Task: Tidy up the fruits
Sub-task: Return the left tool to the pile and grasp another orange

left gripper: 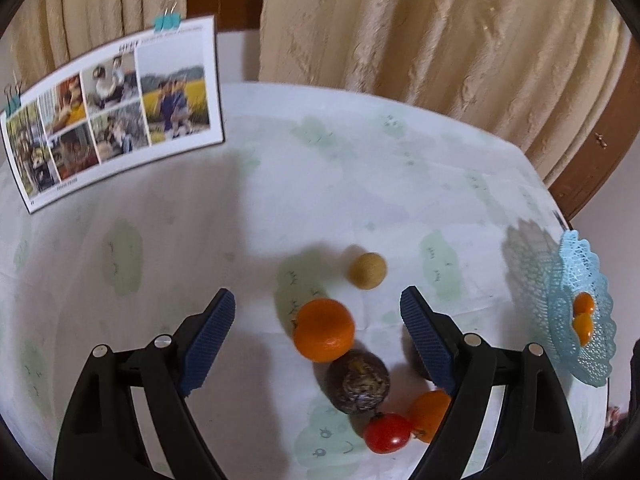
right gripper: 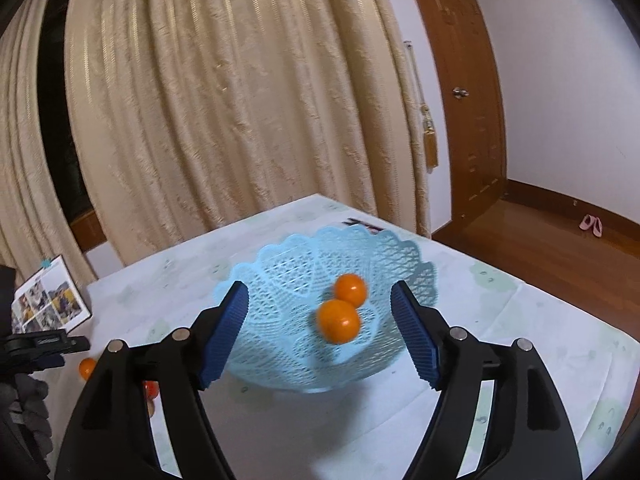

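Observation:
On the table in the left wrist view lies a cluster of fruit: a large orange (left gripper: 323, 330), a tan round fruit (left gripper: 367, 271), a dark wrinkled fruit (left gripper: 358, 382), a red tomato (left gripper: 387, 432) and a small orange (left gripper: 430, 410). My left gripper (left gripper: 318, 296) hangs open over them, its jaws wide to either side of the large orange and touching nothing. At the right stands the light-blue lattice basket (left gripper: 592, 360). In the right wrist view the basket (right gripper: 280, 256) holds two small oranges (right gripper: 351, 289) (right gripper: 338, 322), the nearer one blurred. My right gripper (right gripper: 320, 286) is open above it, pads clear of the fruit.
A photo card (left gripper: 116, 116) with clips stands at the table's back left. Cream curtains (right gripper: 240, 100) hang behind the table, and a wooden door (right gripper: 472, 100) is at the right. The table's edge runs just right of the basket. The left gripper's body (right gripper: 40, 346) shows at left.

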